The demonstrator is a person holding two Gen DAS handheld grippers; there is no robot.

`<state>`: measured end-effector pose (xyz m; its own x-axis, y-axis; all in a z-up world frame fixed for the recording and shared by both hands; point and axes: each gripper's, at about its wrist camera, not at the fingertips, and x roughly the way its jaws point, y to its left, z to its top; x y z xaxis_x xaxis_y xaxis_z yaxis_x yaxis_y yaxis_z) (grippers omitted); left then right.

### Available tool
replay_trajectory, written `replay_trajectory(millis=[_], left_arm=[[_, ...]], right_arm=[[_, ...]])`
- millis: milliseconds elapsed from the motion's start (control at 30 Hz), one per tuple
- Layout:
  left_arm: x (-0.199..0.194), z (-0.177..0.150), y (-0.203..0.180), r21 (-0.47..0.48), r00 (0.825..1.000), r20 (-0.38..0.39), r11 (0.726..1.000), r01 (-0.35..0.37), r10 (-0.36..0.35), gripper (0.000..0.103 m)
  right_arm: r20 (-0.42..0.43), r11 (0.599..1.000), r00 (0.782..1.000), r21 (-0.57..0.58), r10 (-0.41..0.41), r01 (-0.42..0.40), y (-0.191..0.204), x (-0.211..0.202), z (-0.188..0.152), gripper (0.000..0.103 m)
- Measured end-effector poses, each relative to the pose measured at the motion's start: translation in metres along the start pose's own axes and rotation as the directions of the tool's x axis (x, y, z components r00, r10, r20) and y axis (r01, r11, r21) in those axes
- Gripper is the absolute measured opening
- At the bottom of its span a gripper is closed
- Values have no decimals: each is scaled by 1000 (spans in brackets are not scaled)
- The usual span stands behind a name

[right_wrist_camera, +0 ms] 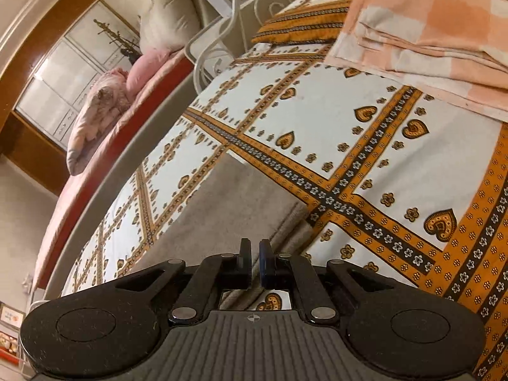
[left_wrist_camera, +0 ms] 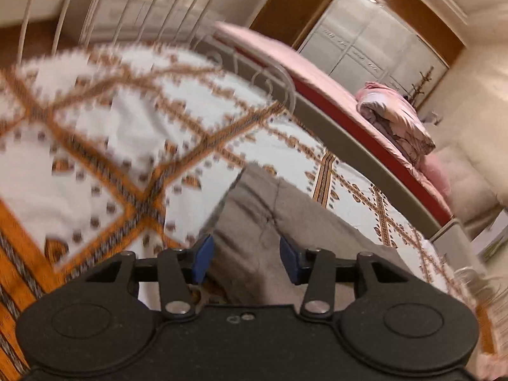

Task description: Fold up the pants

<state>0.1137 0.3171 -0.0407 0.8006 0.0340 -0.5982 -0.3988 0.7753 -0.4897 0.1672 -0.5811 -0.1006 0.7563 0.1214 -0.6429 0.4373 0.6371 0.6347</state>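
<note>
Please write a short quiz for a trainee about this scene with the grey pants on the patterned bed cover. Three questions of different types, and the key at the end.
1. True or false: the left gripper has its jaws apart, with nothing pressed between the pads.
2. Multiple choice: the grey pants lie on A) a wooden floor, B) the patterned bed cover, C) a chair.
3. Fill in: on the far part of the bed cover lies a folded ____-and-white checked cloth.

Key: 1 true; 2 B; 3 orange.
</note>
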Motion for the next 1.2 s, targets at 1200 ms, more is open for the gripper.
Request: replay_trajectory(millis=[1200], left_arm=[[22, 1, -29, 179, 984, 66, 968, -176, 167, 40]], right_arm=[[-41, 1000, 999, 15, 24, -23, -1, 2, -7, 6]])
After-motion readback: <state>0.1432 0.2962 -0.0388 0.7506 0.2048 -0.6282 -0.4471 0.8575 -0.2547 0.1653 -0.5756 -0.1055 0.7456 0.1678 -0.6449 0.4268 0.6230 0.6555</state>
